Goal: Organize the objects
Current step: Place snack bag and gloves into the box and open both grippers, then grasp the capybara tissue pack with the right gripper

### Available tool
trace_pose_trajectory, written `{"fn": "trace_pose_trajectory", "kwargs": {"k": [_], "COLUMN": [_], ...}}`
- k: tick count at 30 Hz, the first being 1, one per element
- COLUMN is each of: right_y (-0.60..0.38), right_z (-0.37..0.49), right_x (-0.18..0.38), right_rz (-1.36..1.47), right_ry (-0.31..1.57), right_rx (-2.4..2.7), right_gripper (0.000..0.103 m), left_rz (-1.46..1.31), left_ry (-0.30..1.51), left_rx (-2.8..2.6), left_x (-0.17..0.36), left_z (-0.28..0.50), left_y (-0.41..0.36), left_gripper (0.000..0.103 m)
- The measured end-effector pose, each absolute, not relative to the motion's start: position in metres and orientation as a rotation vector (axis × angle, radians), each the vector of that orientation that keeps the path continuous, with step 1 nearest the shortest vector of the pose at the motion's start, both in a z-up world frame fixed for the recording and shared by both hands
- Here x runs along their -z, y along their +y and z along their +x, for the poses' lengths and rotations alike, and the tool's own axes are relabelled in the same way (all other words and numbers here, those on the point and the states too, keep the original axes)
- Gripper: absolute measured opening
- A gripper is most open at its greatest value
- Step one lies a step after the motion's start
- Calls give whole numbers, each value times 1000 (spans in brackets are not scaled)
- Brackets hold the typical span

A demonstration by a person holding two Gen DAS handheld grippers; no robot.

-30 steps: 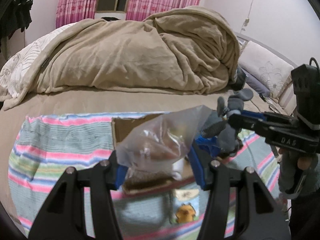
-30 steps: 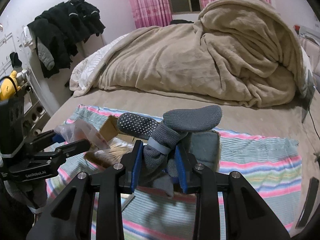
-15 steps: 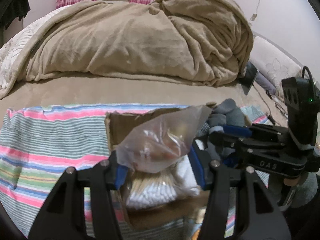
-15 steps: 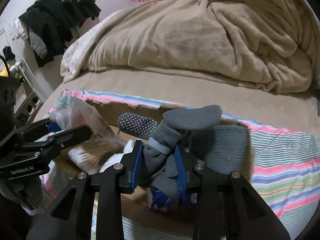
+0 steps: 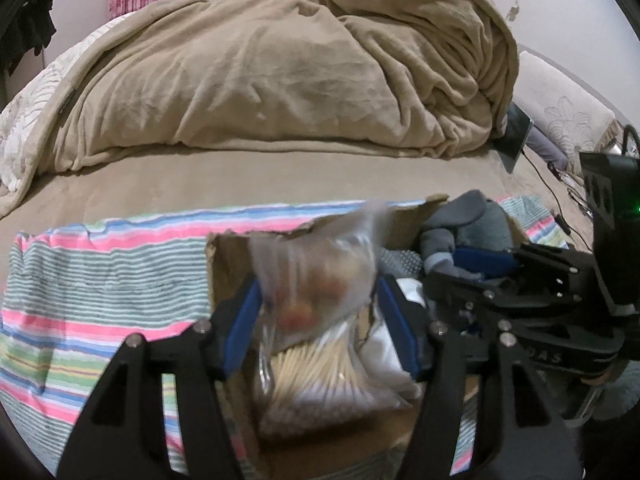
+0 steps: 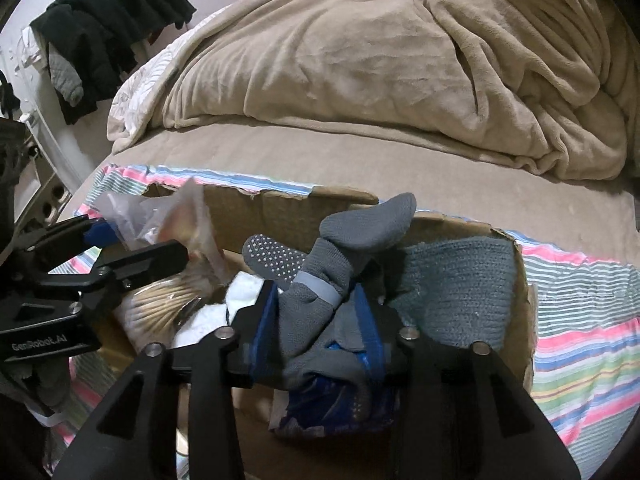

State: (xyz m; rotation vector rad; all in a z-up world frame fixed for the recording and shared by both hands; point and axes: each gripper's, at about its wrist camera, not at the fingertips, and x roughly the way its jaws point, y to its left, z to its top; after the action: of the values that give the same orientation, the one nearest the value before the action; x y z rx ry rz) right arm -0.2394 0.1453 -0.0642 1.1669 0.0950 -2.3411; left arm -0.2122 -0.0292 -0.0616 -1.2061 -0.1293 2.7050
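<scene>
A torn cardboard box [image 5: 224, 264] [image 6: 280, 200] lies on a striped cloth on the bed. My left gripper [image 5: 320, 316] is shut on a clear plastic bag [image 5: 316, 276] with small reddish items, held over the box's left part, above a pack of cotton swabs [image 5: 320, 380]. My right gripper [image 6: 316, 320] is shut on a pair of grey socks [image 6: 320, 268] with white grip dots, held low over the box's middle. The right gripper also shows in the left wrist view [image 5: 480, 276]; the left gripper shows in the right wrist view [image 6: 132, 248].
A grey knitted item [image 6: 456, 280] and a blue packet [image 6: 340, 404] lie in the box. A striped cloth [image 5: 100, 280] covers the bed's near part. A bunched beige blanket [image 5: 280, 64] fills the back. A dark tablet [image 5: 516, 140] and cables lie at right. Dark clothes [image 6: 100, 28] hang at left.
Both grippers have moved forward and down over the box with their loads. The bag now hangs over the cotton swabs and the socks sit low inside the box.
</scene>
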Motion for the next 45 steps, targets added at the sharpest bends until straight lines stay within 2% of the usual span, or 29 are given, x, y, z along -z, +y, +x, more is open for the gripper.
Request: {"fn": "trace_pose_trajectory", "kwargs": {"k": [1,3,4,5,19,23,29,45], "right_y": [146,147,148,149,167,169,166,115], "right_z": [-237,-233,-230,-227,-175,-158,-138,-127], "right_x": [62,57,54,50,18,13,11,78], "right_rz": [1163,1146,1135,1124,1078,1072,1078,1296], "right_ry": [86,78,74,66,10,3,7,2], "right_rx": [2341,2345,2349,2353,2363,2361,2344,2241], "right_gripper": [53,64,70,73,74,83,83,83], "left_rz": [-1204,-1204,-1196,-1193,-1184,-1173,-1179,-1291], "left_ry": [-126,-123,-128,-126,-166,-164,-196,-352], "left_rx": [-2710,-2721,-2722,-2728,-2819,-2837,-2842,-2839], "left_x": [60,55,52,49,20,15,17,55], "left_z": [-210,-207,-204,-202,-141,-115,-86,-48], "left_y": [-29,-29,-29,-29,-48,-52,-57,-98], "left_gripper": [64,81,81,81,81,81,81,82]}}
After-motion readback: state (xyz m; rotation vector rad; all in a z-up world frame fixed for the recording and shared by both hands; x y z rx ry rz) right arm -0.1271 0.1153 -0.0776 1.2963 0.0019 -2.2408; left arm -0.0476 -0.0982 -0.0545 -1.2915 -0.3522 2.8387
